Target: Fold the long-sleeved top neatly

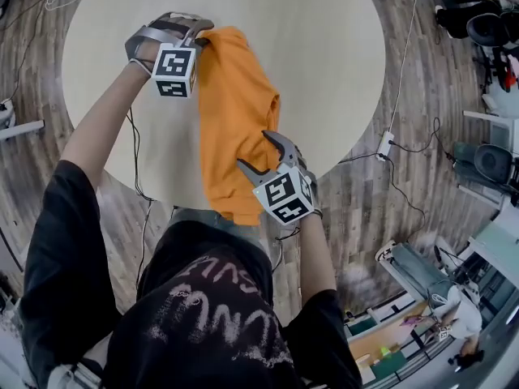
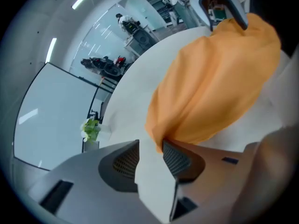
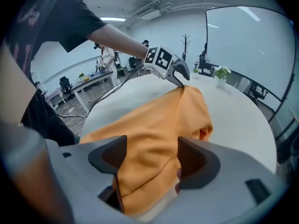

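Observation:
An orange long-sleeved top [image 1: 235, 112] lies folded into a long strip on the round beige table [image 1: 324, 55], its near end hanging over the table's edge. My left gripper [image 1: 195, 32] is at the top's far left corner. In the left gripper view the jaws [image 2: 150, 143] stand apart with bare table between them, and the orange cloth [image 2: 215, 78] only reaches the right jaw's tip. My right gripper [image 1: 255, 150] is over the near part of the top. Its jaws [image 3: 152, 141] stand wide, with bunched cloth [image 3: 159, 115] lying between them unpinched.
Cables and a white power strip [image 1: 384, 144] lie on the wooden floor to the table's right. Desks and equipment stand at the far right. A small potted plant [image 3: 221, 73] sits at the table's far side. The person's body is against the near edge.

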